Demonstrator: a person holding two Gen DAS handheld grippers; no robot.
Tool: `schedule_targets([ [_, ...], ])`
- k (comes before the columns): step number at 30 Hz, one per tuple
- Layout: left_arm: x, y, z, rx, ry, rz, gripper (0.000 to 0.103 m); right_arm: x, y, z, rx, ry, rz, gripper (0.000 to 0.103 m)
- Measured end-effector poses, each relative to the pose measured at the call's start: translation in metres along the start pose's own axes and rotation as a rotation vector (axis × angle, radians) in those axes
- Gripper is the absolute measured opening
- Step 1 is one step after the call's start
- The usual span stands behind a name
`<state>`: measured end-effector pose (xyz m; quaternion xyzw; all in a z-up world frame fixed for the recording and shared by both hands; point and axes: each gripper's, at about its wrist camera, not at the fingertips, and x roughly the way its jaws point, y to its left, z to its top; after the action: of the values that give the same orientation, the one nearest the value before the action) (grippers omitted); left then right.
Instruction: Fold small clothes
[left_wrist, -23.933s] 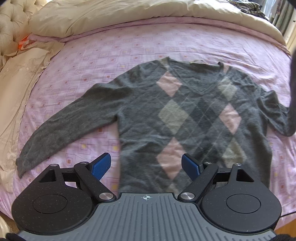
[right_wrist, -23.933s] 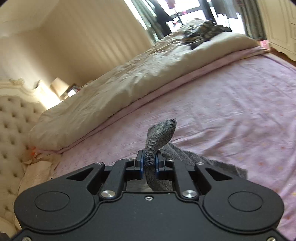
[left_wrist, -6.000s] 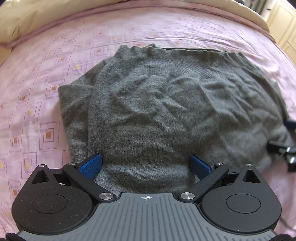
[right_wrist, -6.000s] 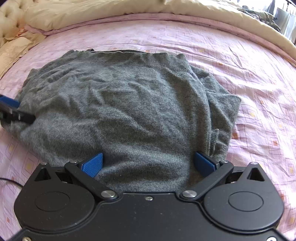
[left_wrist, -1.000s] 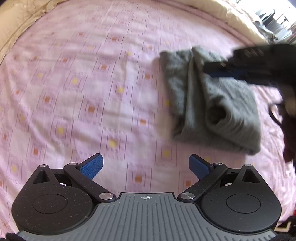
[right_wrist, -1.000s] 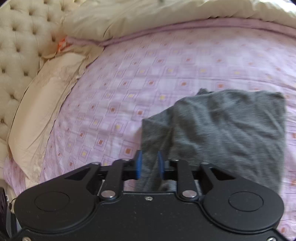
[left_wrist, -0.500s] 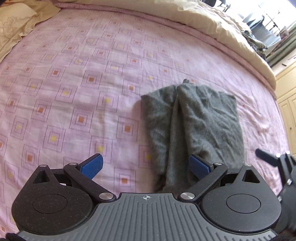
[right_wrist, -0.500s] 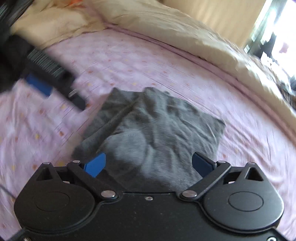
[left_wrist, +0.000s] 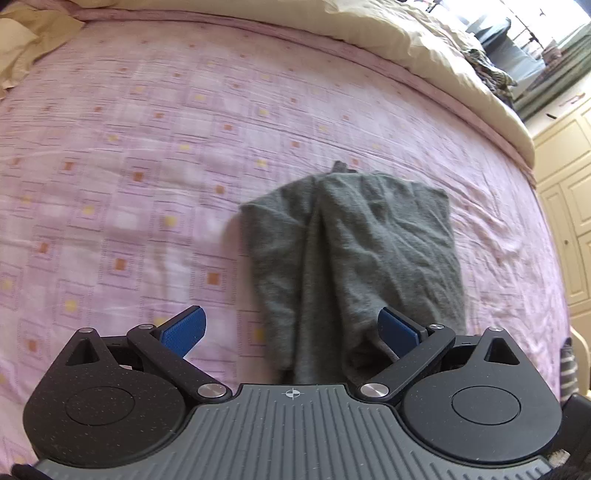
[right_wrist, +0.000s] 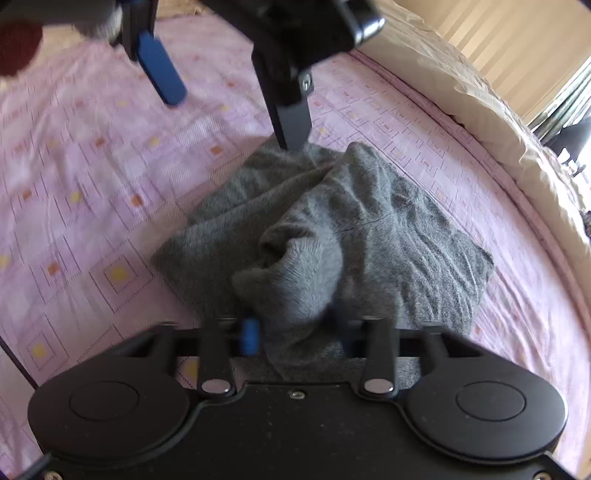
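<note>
The grey sweater (left_wrist: 351, 251) lies folded into a small rumpled rectangle on the pink patterned bedsheet (left_wrist: 129, 166). My left gripper (left_wrist: 291, 326) is open, its right pad over the sweater's near edge and its left pad over bare sheet. In the right wrist view the sweater (right_wrist: 406, 229) has a bunched fold raised at its near edge. My right gripper (right_wrist: 295, 332) is closed around that fold, its fingers blurred. The left gripper (right_wrist: 232, 118) shows at the top, open, one finger touching the sweater's far corner.
A cream duvet (left_wrist: 406, 33) runs along the far side of the bed, with a cream pillow (left_wrist: 22, 48) at the far left. Cream wardrobe doors (left_wrist: 569, 221) stand beyond the bed's right edge. Bare sheet spreads left of the sweater.
My right gripper went from open to closed on a bunched fold at the sweater's near edge. The left gripper stayed open and moved closer to the sweater.
</note>
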<state>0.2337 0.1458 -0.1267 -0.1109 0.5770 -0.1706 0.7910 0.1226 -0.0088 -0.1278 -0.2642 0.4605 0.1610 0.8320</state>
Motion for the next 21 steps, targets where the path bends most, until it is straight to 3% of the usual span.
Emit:
schedule_targets([
  [4, 0.020, -0.016, 0.011, -0.002, 0.048, -0.091, 0.101, -0.018, -0.038, -0.005, 0.211, -0.048, 0.056, 0.018],
  [7, 0.043, -0.028, 0.019, -0.021, 0.090, -0.163, 0.101, -0.029, -0.054, -0.010, 0.298, -0.067, 0.073, 0.018],
  [10, 0.068, -0.036, 0.026, -0.059, 0.113, -0.209, 0.101, -0.033, -0.060, -0.013, 0.320, -0.070, 0.082, 0.018],
  [17, 0.107, -0.040, 0.046, -0.099, 0.096, -0.206, 0.099, -0.029, -0.061, -0.016, 0.325, -0.058, 0.105, 0.018],
  [19, 0.109, -0.044, 0.052, -0.071, 0.082, -0.158, 0.080, -0.030, -0.060, -0.015, 0.327, -0.057, 0.107, 0.018],
  [20, 0.111, -0.045, 0.054, -0.058, 0.087, -0.130, 0.059, -0.031, -0.059, -0.015, 0.327, -0.056, 0.106, 0.018],
  [21, 0.113, -0.046, 0.057, -0.044, 0.099, -0.112, 0.049, -0.031, -0.059, -0.014, 0.326, -0.055, 0.107, 0.018],
])
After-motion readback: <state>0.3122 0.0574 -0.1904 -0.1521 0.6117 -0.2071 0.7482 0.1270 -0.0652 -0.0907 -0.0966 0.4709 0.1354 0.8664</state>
